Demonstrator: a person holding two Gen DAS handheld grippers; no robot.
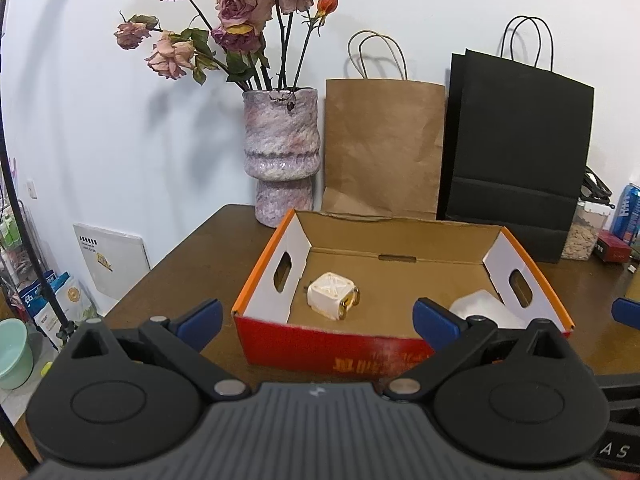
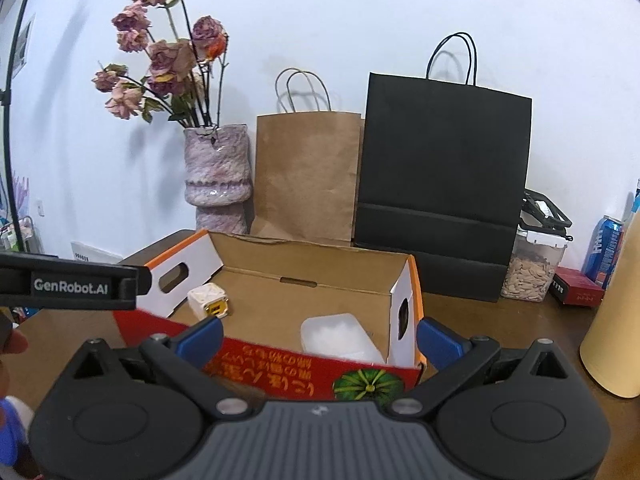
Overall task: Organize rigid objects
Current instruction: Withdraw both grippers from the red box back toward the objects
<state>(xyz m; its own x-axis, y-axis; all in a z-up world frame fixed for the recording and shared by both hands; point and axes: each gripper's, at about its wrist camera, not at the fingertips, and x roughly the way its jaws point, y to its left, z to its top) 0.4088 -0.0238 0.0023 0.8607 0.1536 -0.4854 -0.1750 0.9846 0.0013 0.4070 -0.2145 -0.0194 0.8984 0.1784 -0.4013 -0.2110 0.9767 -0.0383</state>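
We hold both tongs in front of an open cardboard box (image 1: 400, 280) that sits on the brown counter (image 1: 192, 264). The left tongs (image 1: 318, 320) are spread wide and hold nothing; the right tongs (image 2: 320, 338) are likewise wide and empty. Inside the box, a white cube charger with gold trim (image 1: 332, 295) lies toward the left side, and a pale translucent container (image 2: 340, 338) lies near the right wall. The box's red front carries orange characters that we cannot read, and in the right view a watermelon picture (image 2: 366, 386). In the right view the left device crosses the frame edge, its label (image 2: 71, 286) reading "GenRobot.AI". Behind the box stand a mottled vase of dried roses (image 1: 282, 156), a brown paper bag (image 1: 384, 148) and a black paper bag (image 1: 516, 148). Further right we see a clear jar of seeds (image 2: 532, 268), a red packet (image 2: 578, 290) and a blue can (image 2: 606, 248), their print too blurred to read.
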